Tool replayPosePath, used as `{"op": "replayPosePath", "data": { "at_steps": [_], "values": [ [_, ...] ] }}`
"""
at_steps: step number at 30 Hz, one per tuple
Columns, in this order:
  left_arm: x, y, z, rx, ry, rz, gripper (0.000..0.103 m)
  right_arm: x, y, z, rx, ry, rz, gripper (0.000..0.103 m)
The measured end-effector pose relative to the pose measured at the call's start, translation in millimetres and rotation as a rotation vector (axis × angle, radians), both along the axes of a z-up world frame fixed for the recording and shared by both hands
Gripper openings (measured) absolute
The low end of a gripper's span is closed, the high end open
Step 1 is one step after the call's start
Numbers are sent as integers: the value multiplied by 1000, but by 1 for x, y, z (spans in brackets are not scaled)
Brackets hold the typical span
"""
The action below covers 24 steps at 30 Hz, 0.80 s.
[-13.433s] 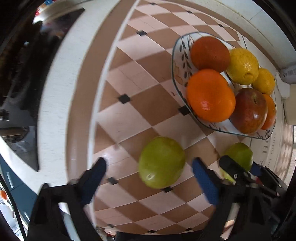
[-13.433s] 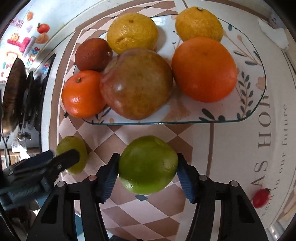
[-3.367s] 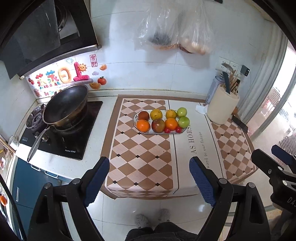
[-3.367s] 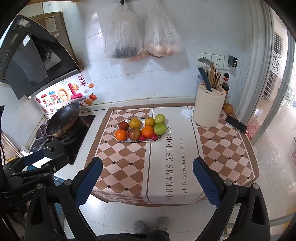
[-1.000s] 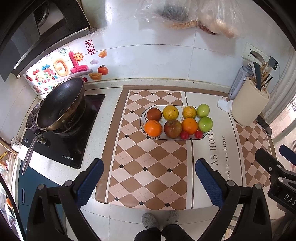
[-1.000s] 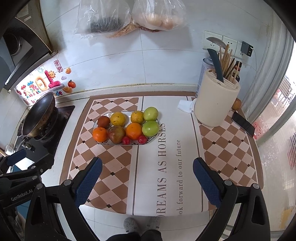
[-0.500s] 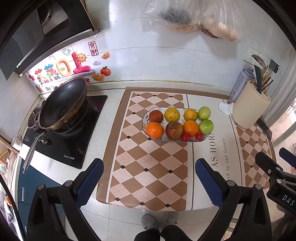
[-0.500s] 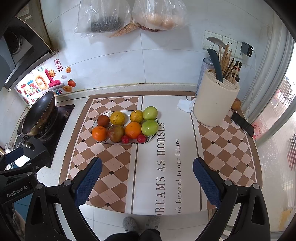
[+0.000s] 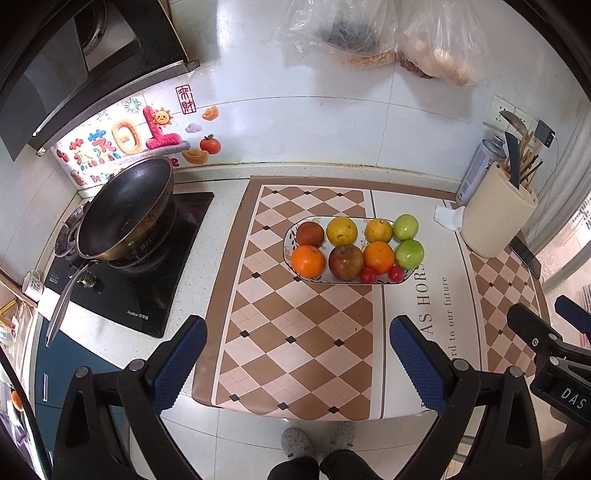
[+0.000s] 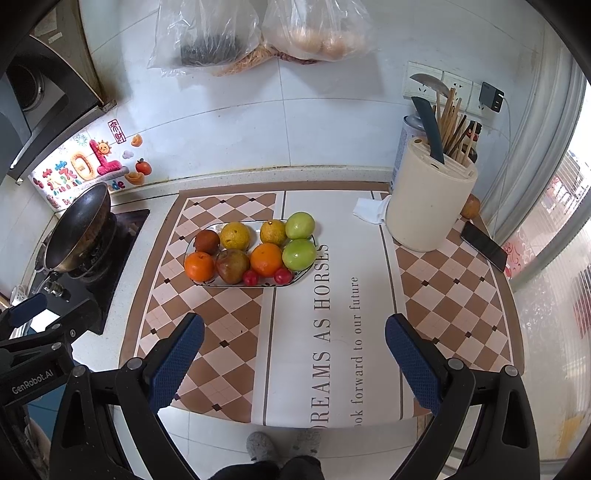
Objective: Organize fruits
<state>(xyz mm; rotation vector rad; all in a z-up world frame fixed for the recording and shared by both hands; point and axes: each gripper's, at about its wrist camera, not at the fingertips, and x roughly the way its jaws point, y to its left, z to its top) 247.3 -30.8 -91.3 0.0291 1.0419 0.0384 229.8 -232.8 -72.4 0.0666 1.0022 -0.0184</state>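
Both tools held high, well back from the desk (image 9: 229, 173), looking down on it. Left tool (image 9: 297, 363) spread wide, nothing between its blue pads (image 9: 177, 363). Right tool (image 10: 293, 360) also spread wide, empty.

Fruits all sit on the oval plate (image 10: 301, 275), which rests on the checkered mat (image 10: 229, 332) near the mat's far end. Back row, left to right: brown fruit (image 10: 207, 240), yellow citrus (image 10: 235, 235), smaller yellow citrus (image 10: 272, 232), green apple (image 10: 300, 225). Front row: orange (image 10: 199, 266), reddish apple (image 10: 232, 265), second orange (image 10: 266, 259), second green apple (image 10: 299, 254). Two cherry tomatoes (image 10: 251, 277) at the front edge, touching the plate rim side, between the reddish apple and the second green apple. Fruits packed close, touching neighbours.

Left of the mat: black wok (image 9: 123, 212) on the stove (image 9: 147, 273). Right of the plate: cream utensil holder (image 10: 430, 201) with knife and chopsticks, crumpled tissue (image 10: 369, 211) just beside it, phone (image 10: 484, 245) lying flat near the right edge. Two plastic bags (image 10: 258, 33) hang on the wall above.
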Motion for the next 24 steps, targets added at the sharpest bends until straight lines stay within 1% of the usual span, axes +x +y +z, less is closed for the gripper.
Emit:
{"op": "replayPosePath", "data": {
  "at_steps": [24],
  "values": [
    [-1, -1, 0, 0, -2, 0, 101, -7, 0, 2, 1, 0, -24, 100]
  ]
}}
